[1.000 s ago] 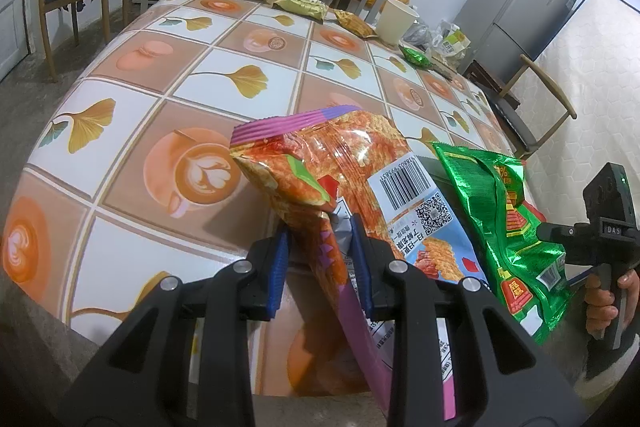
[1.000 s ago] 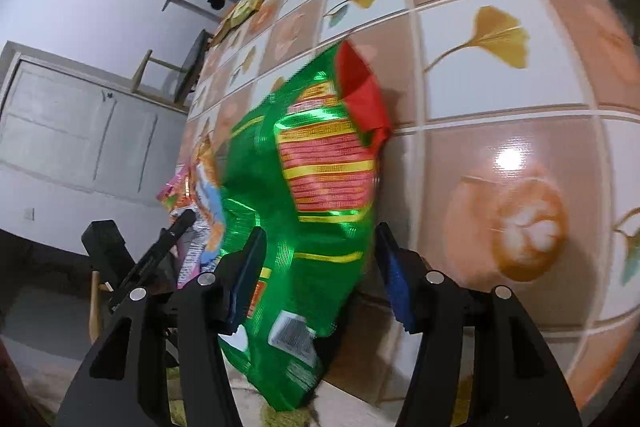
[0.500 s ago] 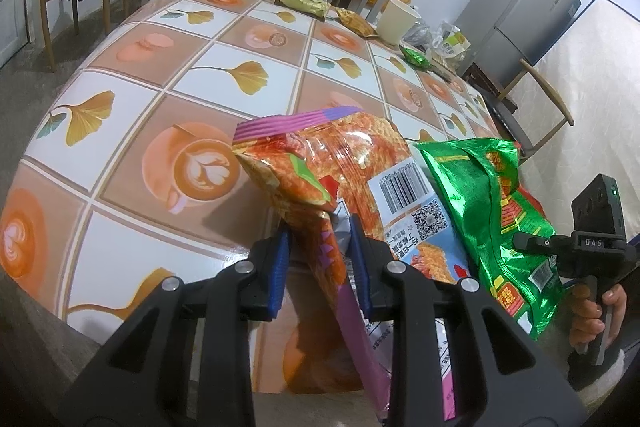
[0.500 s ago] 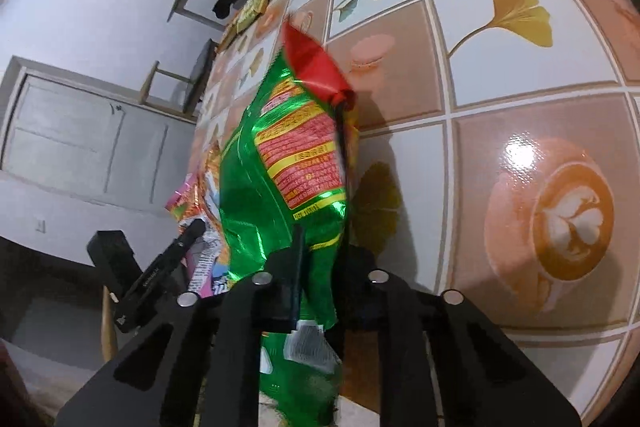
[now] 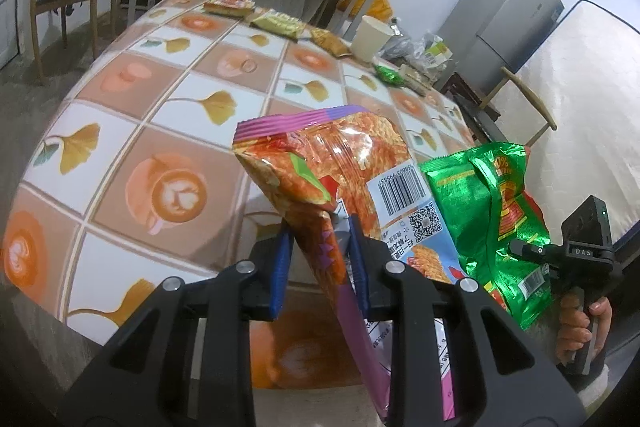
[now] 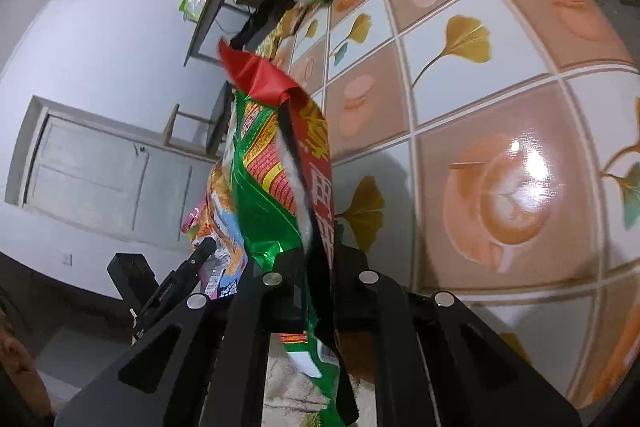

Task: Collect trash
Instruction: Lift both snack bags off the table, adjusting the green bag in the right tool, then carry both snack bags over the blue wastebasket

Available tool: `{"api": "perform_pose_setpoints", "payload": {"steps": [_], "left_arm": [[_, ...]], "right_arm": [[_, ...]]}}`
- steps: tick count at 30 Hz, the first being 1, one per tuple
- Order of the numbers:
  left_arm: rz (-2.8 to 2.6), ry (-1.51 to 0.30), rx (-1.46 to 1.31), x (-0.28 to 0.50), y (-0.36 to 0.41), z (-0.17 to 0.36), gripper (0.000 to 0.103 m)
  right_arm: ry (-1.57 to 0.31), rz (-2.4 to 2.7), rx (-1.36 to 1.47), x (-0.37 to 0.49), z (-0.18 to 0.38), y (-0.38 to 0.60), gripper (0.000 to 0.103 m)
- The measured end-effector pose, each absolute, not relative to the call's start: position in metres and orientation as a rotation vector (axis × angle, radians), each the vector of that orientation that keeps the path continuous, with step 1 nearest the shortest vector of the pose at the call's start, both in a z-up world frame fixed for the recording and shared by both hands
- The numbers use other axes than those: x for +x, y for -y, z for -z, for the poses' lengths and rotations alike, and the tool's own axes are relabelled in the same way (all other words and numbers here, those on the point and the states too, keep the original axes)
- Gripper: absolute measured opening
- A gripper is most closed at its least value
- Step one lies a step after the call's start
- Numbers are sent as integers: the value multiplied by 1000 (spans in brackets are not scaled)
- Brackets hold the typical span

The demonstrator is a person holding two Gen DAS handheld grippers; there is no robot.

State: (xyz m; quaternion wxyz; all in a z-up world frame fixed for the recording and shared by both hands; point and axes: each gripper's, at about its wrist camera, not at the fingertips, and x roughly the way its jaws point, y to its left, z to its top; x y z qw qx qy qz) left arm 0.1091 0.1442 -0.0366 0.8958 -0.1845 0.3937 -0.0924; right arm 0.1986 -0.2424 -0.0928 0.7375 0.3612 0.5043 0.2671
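1. Left gripper (image 5: 318, 263): its blue-padded fingers (image 5: 280, 267) are clamped on the lower, folded part of an orange snack bag (image 5: 332, 163), which stands off the near edge of the desk (image 5: 132, 131), its pink-striped top seal uppermost.
2. Right gripper (image 6: 310, 269): the fingers have just been closing and are now pressed together on the gathered body of a green snack bag (image 6: 272, 195), whose red torn top (image 6: 256, 75) points away from the camera. In the left wrist view this bag (image 5: 480, 195) hangs just beside the orange one at the near edge of the desk, above a hand (image 5: 580, 327) on the gripper handle.
3. Handling, as a judgement: both bags are thin foil film, crumpled and probably nearly empty, hence very light, soft and slippery. They will fold and swing rather than hold shape, so a pinch across bunched layers or a crimped seal should hold better than one on a single smooth panel.
4. Remaining trash: several small wrappers (image 5: 276, 21) and a paper cup (image 5: 370, 39) lie along the far edge of the desk.
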Motion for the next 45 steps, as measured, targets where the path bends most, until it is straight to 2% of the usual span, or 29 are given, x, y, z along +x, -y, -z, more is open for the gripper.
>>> {"api": "perform_pose_setpoints", "payload": {"steps": [45], "left_arm": [[304, -726, -81, 89, -16, -19, 25]], "right_arm": [[-838, -477, 987, 100, 76, 387, 6]]}}
